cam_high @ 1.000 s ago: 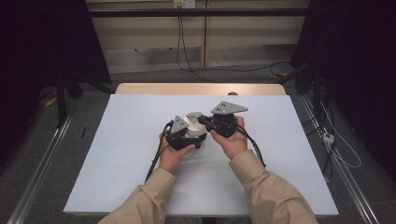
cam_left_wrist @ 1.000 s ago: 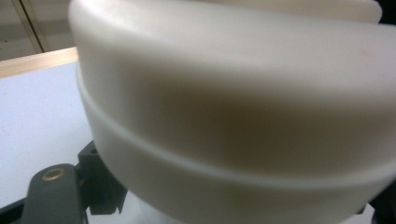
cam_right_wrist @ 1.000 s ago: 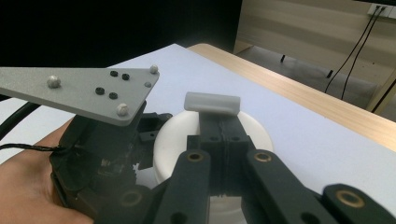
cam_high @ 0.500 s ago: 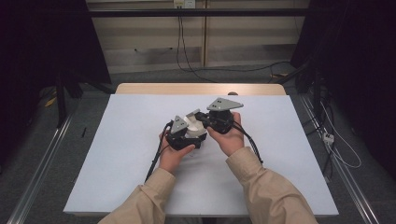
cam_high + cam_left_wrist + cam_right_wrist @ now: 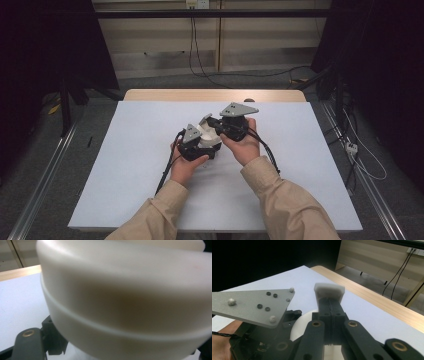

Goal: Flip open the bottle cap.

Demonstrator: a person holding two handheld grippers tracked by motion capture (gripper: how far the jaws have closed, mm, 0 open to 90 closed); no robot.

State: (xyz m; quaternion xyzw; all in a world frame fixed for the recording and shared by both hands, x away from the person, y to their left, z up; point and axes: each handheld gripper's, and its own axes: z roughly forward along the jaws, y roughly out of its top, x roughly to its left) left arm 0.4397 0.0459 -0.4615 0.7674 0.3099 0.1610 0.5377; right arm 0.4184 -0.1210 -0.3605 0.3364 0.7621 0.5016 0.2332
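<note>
On the white table cover (image 5: 125,165), near its middle, the person holds both grippers close together. The left gripper (image 5: 200,145) sits in the left hand (image 5: 185,167), and a white round object (image 5: 207,136) is between its jaws. In the left gripper view this white object (image 5: 130,302) stands very near the camera; it has a smooth curved wall with a thin raised line going around it. One black jaw is seen at the lower left of that view, against the side of the object. The jaws are almost together, so the part they clamp must be narrow, but which part of the object this is cannot be told from the pictures.

The right gripper (image 5: 329,291) is held in the right hand (image 5: 245,145), just beside the left one and a little farther from the person. Its two jaws are pressed flat together, with nothing between them. Their pale tip points out above the table, toward the wooden edge (image 5: 372,298). In the right gripper view the grey three-cornered plate of the left gripper (image 5: 254,303) is seen at the left, and a small piece of the white object (image 5: 298,326) shows under it, beside the right gripper's jaws. Whether the right gripper touches the object cannot be told.
</note>
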